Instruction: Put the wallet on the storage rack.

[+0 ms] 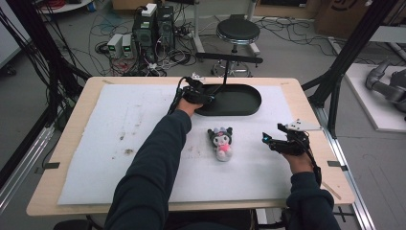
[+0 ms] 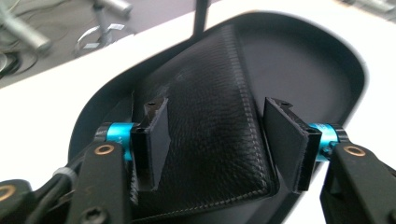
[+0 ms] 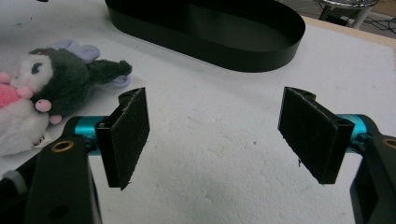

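Note:
A black leather wallet (image 2: 210,107) lies in the left end of a black oval tray (image 2: 322,70), tilted up against its wall. My left gripper (image 2: 219,140) hovers just over the wallet, open, one jaw on each side of it. From above, the left gripper (image 1: 203,97) sits at the tray's (image 1: 244,109) left end. A plush toy (image 1: 221,143) with a dark head and pink body lies on the white mat in front of the tray. My right gripper (image 1: 269,141) rests to the toy's right, open and empty (image 3: 215,135), with the plush toy (image 3: 42,93) at its left.
A white foam mat (image 1: 119,139) covers the wooden table (image 1: 72,120). A black post (image 1: 229,64) stands behind the tray. Past the table's far edge are a stool (image 1: 238,31), computer boxes (image 1: 153,26) and floor cables. Black frame legs (image 1: 344,57) stand at the right.

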Available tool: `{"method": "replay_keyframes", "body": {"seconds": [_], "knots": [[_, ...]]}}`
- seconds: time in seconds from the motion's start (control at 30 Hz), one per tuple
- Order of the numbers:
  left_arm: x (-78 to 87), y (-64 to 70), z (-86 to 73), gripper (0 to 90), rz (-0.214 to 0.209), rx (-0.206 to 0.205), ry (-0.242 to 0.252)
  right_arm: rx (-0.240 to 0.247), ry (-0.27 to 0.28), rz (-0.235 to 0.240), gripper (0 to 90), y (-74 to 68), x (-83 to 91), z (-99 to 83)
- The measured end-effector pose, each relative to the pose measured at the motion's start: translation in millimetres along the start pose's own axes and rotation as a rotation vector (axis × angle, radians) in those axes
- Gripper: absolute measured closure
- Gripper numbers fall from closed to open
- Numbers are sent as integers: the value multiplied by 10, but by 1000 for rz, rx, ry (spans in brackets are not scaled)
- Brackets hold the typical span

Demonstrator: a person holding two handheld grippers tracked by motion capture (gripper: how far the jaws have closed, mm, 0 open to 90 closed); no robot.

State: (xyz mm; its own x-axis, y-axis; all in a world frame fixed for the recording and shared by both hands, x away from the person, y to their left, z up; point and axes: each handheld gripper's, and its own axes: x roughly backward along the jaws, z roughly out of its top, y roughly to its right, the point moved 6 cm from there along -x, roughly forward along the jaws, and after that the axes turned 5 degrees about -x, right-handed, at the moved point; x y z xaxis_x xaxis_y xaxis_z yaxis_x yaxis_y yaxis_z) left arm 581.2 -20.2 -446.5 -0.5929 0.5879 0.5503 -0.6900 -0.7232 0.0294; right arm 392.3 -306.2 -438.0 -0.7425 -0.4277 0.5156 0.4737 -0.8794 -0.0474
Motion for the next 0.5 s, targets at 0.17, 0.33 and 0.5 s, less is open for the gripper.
{"method": "replay_keyframes", "body": {"seconds": [0.17, 0.33, 0.5], "knots": [[3, 73, 0, 377, -13, 7, 5, -4, 1, -2, 252, 14, 5, -2], [255, 83, 63, 324, -23, 19, 64, -1, -3, 1, 252, 4, -19, -1], [646, -4, 61, 254, -4, 57, 140, -2, -3, 4, 252, -6, -44, 3]]}}
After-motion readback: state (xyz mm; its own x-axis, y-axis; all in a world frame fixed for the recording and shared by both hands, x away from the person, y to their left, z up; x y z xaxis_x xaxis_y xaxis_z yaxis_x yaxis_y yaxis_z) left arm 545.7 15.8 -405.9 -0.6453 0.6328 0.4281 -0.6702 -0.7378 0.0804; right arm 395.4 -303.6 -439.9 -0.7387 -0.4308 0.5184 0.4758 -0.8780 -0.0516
